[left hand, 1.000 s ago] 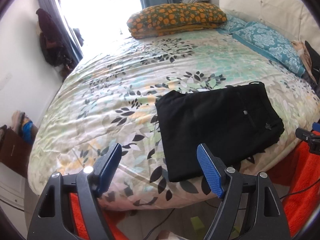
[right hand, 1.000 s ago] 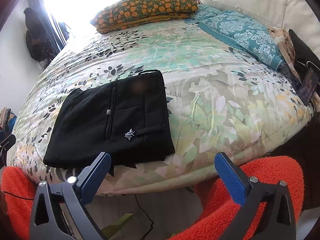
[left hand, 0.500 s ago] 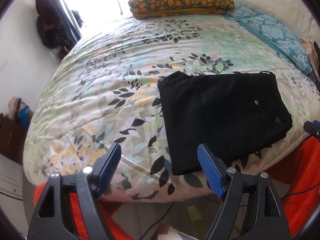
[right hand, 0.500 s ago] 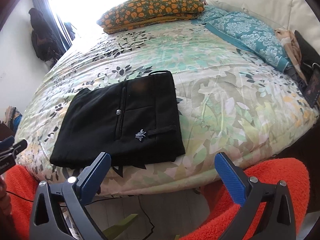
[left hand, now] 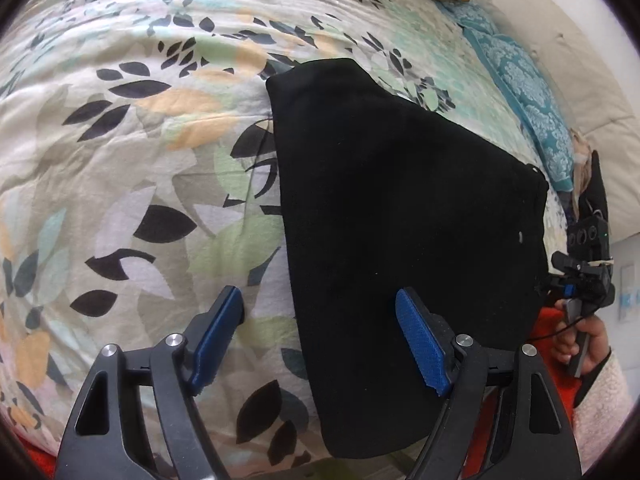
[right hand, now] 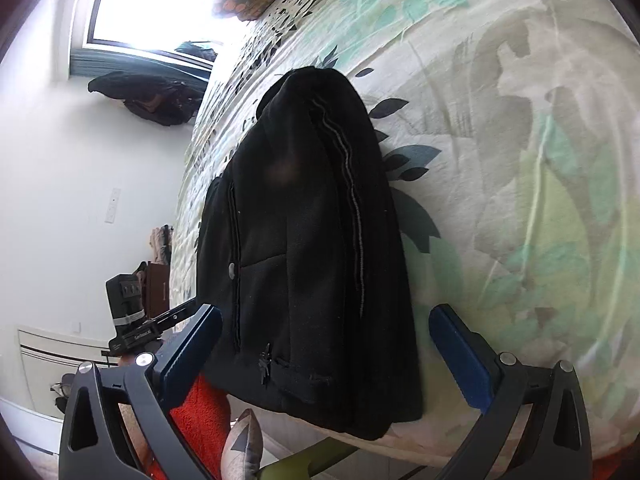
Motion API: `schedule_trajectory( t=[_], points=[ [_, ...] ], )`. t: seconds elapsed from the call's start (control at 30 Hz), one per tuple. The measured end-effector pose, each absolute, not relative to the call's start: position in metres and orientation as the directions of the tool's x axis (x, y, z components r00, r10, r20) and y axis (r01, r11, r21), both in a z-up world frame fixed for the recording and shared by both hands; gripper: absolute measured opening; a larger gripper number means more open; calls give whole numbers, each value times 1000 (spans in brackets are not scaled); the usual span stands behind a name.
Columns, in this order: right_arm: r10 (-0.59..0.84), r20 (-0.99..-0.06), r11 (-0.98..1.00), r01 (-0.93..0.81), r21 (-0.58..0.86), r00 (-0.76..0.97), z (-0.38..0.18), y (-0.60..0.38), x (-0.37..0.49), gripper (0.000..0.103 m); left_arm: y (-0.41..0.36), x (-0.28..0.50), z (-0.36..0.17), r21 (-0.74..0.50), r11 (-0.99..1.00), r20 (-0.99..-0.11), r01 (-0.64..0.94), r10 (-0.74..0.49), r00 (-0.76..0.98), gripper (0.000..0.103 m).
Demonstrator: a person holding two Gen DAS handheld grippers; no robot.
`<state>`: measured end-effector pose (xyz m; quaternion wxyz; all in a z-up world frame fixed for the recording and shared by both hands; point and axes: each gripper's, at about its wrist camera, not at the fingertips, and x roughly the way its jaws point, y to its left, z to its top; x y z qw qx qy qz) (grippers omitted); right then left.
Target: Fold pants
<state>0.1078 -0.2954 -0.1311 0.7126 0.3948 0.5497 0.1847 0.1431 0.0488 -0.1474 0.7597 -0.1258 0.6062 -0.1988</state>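
Both grippers had dropped in close over the folded black fabric pants (left hand: 400, 220) at the leafy bedspread (left hand: 120, 160) edge; left gripper (left hand: 320, 340) and right gripper (right hand: 324, 352) gaped wide, empty, probably lining up another fold.

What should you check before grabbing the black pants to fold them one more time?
1. Left gripper open: ok, its jaws straddle the left edge of the black pants.
2. Right gripper open: ok, jaws wide on either side of the pants' near end.
3. Either gripper holding cloth yet: not ok, both are empty.
4. Pants lying flat on the bedspread: ok, already folded into a neat bundle.
5. Pants fully on the bed: cannot tell, the near end reaches the bed's edge.
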Motion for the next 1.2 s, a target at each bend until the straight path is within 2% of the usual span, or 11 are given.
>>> schedule_trajectory(
  t=[0.17, 0.2, 0.23, 0.27, 0.33, 0.73, 0.87, 0.9, 1.0, 1.03, 1.2],
  points=[
    [684, -659, 646, 159, 747, 314, -134, -278, 123, 97, 19, 154, -156, -494, 851, -849, 176, -516, 114, 82],
    [676, -672, 663, 150, 734, 301, -133, -274, 124, 74, 16, 152, -153, -476, 860, -856, 181, -501, 130, 73],
    [657, -695, 688, 143, 711, 291, -132, -271, 122, 63, 15, 150, -149, -474, 861, -853, 184, -501, 144, 48],
    [661, -689, 684, 137, 716, 298, -131, -270, 120, 54, 17, 149, -143, -482, 856, -845, 183, -510, 160, 31],
    [666, -670, 675, 115, 728, 328, -119, -269, 114, 45, 23, 147, -127, -521, 835, -818, 174, -547, 175, 18],
    [718, -552, 627, -49, 778, 424, -33, -213, 115, 36, 64, 128, -49, -475, 853, -789, 217, -522, 323, 18],
    [619, -689, 735, 29, 677, 377, -77, -207, 117, 49, 58, 129, -95, -176, 973, -904, 149, -220, 368, 41],
    [560, -744, 782, 66, 620, 365, -87, -205, 115, 70, 60, 127, -103, -74, 990, -917, 124, -116, 381, 41],
    [454, -773, 817, 139, 560, 442, -82, -219, 92, 101, 66, 104, -87, -35, 992, -885, 124, -89, 457, 57],
    [429, -771, 824, 146, 547, 471, -71, -224, 83, 103, 65, 95, -74, -21, 992, -866, 123, -80, 494, 68],
    [136, -796, 962, 112, 248, 590, 17, -222, 47, 103, 49, 48, -2, 49, 995, -749, 87, -21, 662, 78]
  ],
)
